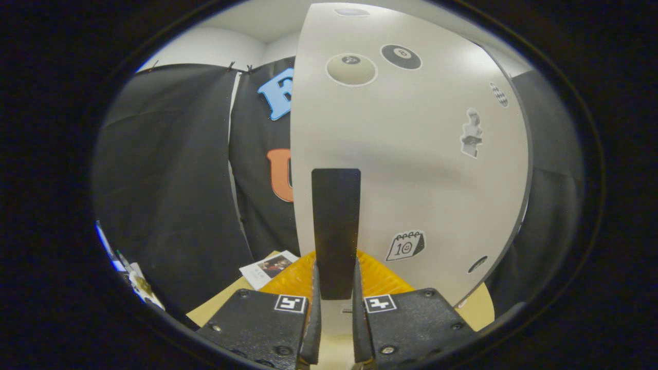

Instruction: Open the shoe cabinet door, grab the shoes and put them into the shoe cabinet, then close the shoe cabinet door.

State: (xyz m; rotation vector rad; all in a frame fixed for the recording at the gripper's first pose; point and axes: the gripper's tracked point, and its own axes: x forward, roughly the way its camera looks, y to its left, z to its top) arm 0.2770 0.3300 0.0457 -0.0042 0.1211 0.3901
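Observation:
The shoe cabinet door [411, 154] is a pale grey panel with several stickers, standing close in front of me. Its flat black handle [336, 226] runs upright on the panel's left part. My gripper [336, 277] is shut on the lower end of that handle, one finger on each side. To the left of the door's edge I see only the booth's black wall, so whether the door stands open I cannot tell. No shoes are visible.
A wooden table top [226, 303] lies below, with an orange mat [293, 277] just behind the fingers. A printed card [268, 268] rests on the table left of the mat. Some small items [139, 285] sit at the far left.

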